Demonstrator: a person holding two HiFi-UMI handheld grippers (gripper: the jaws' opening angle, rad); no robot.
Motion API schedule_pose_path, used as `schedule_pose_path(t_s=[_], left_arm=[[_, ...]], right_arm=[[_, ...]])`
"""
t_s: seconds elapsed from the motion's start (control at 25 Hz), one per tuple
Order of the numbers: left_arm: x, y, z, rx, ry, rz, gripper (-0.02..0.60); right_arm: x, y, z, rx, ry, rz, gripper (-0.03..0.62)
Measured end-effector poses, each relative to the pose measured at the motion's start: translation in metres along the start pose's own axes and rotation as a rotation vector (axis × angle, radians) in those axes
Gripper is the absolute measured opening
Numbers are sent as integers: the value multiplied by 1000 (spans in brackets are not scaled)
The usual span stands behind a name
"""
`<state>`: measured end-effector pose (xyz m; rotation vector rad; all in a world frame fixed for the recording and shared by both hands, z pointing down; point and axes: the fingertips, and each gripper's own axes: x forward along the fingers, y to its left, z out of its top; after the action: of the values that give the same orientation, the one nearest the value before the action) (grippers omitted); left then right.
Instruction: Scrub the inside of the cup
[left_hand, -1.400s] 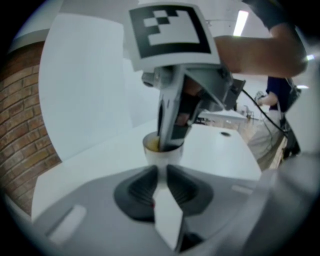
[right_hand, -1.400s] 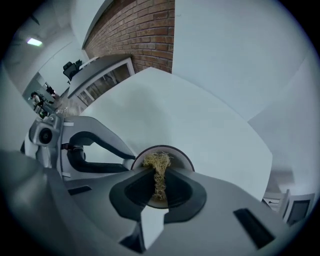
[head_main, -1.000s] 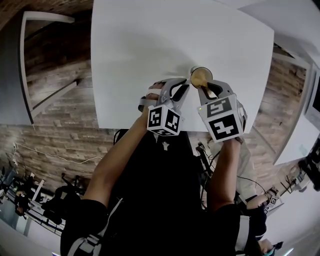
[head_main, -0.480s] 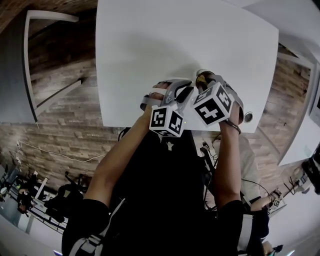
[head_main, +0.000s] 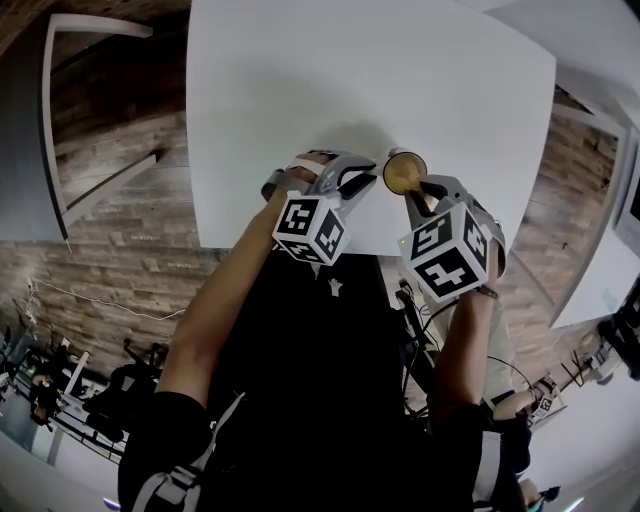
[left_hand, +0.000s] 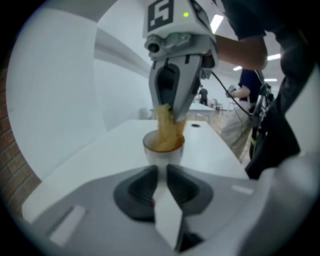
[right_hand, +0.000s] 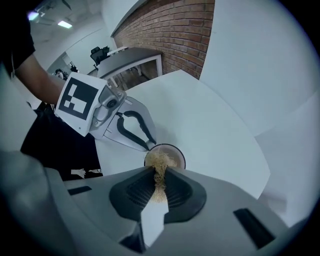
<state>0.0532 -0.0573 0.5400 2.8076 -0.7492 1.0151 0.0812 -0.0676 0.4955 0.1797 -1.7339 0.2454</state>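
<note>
White table (head_main: 300, 80) — one cup (head_main: 398, 154) stands near its edge.

My head camera sits high over the near edge of the table (head_main: 300, 90) and faces steeply down, so I see the left gripper (head_main: 368, 182) and the right gripper (head_main: 413, 190) from above and behind. The left gripper's camera rides low and close behind its own jaws, facing far and right across the table, with the cup (left_hand: 163, 149) just past them. The right gripper's camera looks almost straight down along its jaws, very near. All three views share the cup, the tan scrubber (right_hand: 160, 162) in it and the table around. Each gripper camera also catches the other gripper.
</note>
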Motion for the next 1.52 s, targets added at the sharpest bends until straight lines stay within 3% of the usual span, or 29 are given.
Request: schedule_pose_path(t_s=[0.64, 1.0, 1.24, 1.52], left_arm=[[2, -2, 2, 23, 4, -33, 60], [1, -8, 3, 9, 10, -50, 60], [-1, -9, 2, 7, 9, -55, 60], [-2, -11, 1, -3, 3, -64, 60]], right_arm=[[59, -1, -4, -69, 137, -46, 35], [42, -13, -7, -98, 128, -233, 35], [11, -18, -2, -72, 73, -307, 35], [44, -14, -4, -69, 81, -277, 35]])
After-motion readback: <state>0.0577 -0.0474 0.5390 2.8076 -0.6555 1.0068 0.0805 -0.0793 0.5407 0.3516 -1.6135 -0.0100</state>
